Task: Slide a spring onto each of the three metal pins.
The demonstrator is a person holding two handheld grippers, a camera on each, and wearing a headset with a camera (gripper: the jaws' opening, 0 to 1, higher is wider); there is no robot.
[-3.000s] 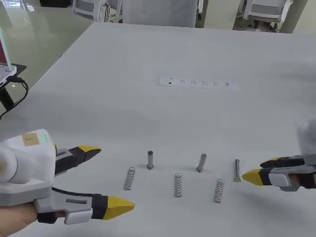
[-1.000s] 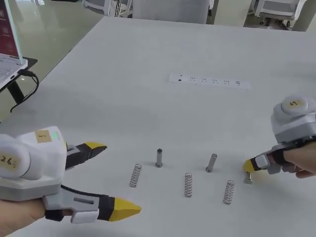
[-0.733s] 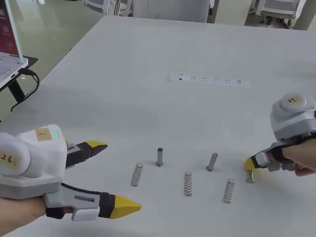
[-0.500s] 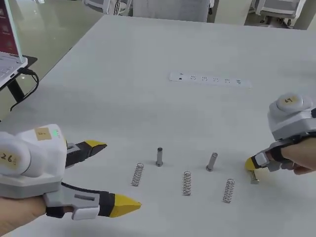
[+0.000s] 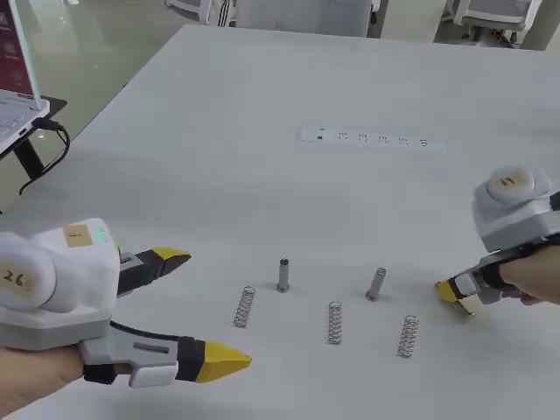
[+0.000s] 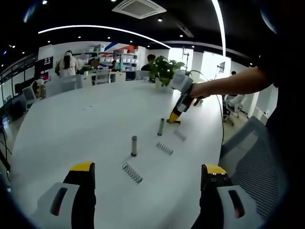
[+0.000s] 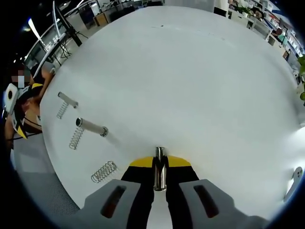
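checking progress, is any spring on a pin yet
No, the three springs lie loose on the table, none around a pin.

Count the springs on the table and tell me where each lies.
3. Left spring lies beside the left pin, middle spring between that and the right pin, right spring near the right tool, which grips the third pin. None appears hidden.

Held pin (image 7: 160, 171) partly inside right gripper (image 7: 160, 162)
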